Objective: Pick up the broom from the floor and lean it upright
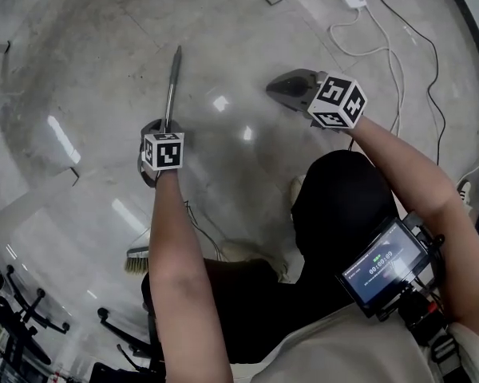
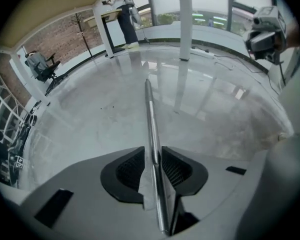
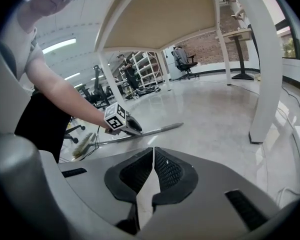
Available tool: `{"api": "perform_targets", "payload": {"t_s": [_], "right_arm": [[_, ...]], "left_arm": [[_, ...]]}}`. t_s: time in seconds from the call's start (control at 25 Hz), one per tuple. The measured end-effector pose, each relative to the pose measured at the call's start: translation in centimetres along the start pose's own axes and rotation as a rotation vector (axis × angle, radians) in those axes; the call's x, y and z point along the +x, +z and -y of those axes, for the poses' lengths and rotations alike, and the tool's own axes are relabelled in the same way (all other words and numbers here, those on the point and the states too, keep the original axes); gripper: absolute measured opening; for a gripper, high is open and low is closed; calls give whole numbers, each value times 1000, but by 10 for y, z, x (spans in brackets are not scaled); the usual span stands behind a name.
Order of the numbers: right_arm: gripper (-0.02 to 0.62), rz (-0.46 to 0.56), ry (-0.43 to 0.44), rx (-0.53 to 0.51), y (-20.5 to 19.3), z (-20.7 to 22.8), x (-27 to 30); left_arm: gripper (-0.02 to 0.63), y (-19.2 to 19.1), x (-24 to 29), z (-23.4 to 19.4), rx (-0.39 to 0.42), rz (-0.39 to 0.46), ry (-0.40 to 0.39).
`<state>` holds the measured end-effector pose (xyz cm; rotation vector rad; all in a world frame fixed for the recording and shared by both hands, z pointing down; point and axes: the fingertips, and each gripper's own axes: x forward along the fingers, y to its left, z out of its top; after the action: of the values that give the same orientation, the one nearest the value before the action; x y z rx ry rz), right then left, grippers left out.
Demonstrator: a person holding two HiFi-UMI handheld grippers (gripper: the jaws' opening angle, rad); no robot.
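Broom lies flat on the floor, brush end nearest at 7 o'clock, handle pointing to 12; left gripper straddles the handle, jaws apart, not yet pinching, seemingly set for the lift; right gripper, at 1 o'clock, is closed and empty, likely kept free to steady the handle.

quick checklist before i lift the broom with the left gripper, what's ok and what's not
1. handle between the left gripper jaws: ok
2. pads pressing the handle: not ok, a slight gap shows on one side, so close first
3. right gripper free to help: ok, shut and empty
4. brush off the floor: not ok, the broom lies flat
5. post near enough to lean it on: cannot tell
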<state>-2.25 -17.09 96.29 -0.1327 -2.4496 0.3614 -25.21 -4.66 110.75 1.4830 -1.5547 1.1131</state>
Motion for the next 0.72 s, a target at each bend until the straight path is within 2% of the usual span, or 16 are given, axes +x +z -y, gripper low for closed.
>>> {"api": "perform_targets", "payload": {"t_s": [0.2, 0.32, 0.48, 0.72], "right_arm": [[23, -11, -16, -4, 0, 4, -13], [23, -8, -26, 13, -4, 4, -15], [23, -6, -17, 25, -7, -4, -12], [23, -2, 12, 18, -2, -17, 3]], "left_arm": [[105, -10, 14, 3, -42, -65, -57], [91, -9, 18, 3, -97, -78, -96], [77, -13, 15, 11, -145, -105, -107], [77, -4, -13, 21, -74, -71, -140]]}}
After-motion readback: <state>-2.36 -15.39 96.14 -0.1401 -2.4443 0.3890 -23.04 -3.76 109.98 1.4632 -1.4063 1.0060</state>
